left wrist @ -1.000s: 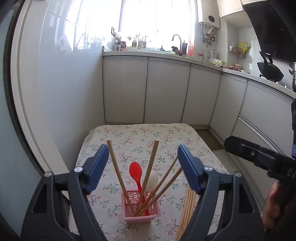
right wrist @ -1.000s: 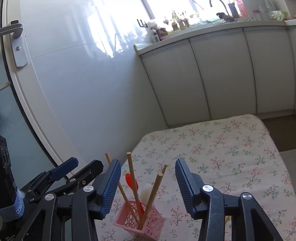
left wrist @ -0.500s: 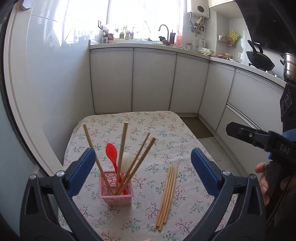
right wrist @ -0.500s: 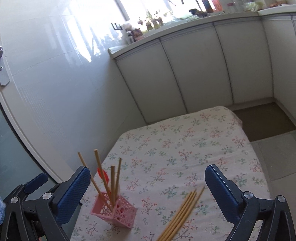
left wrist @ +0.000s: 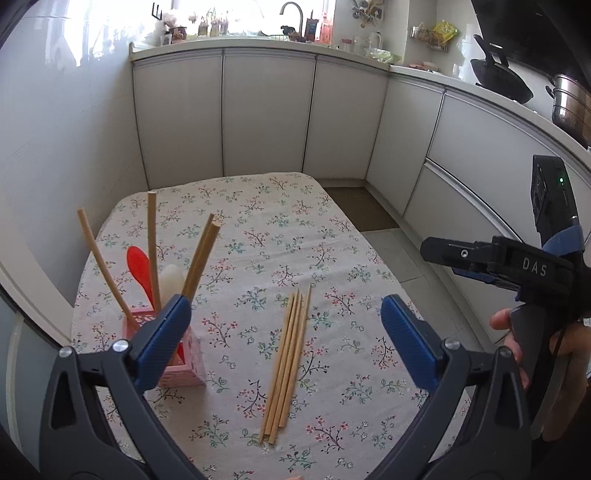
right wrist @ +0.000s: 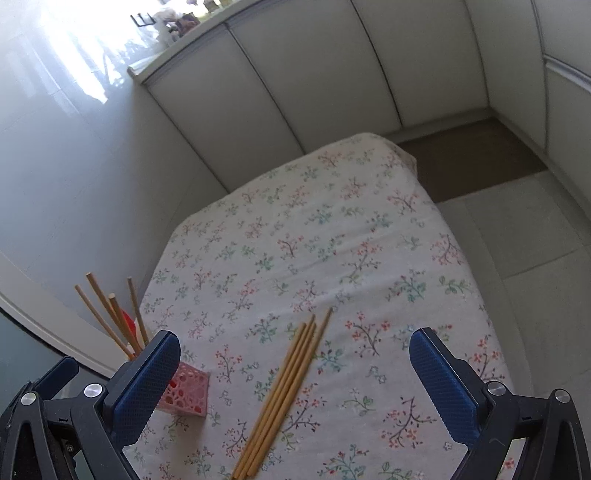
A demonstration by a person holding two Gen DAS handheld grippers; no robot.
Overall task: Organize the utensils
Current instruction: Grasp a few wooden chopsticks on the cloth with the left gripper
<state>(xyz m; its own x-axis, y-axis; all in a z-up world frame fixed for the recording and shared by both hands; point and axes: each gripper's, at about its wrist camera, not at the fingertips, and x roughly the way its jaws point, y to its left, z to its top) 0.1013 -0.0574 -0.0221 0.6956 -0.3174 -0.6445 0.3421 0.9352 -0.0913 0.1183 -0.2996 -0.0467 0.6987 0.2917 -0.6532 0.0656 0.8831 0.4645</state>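
Observation:
A pink lattice basket stands at the near left of the floral tablecloth. Several wooden chopsticks, a red spoon and a white spoon stand in it. A loose bundle of wooden chopsticks lies flat on the cloth to its right. My left gripper hangs open above the bundle, its left pad in front of the basket. My right gripper is also open over the bundle, nothing between its pads.
White cabinets and a counter with a sink tap run behind the table. A wok and a steel pot sit on the right counter. A hand holding the other gripper's black body shows at right. Tiled floor lies beyond the table's right edge.
Both grippers' jaws have spread wide from around the basket's chopsticks. Both views have swung right and lower, bringing the loose chopstick bundle between the pads.

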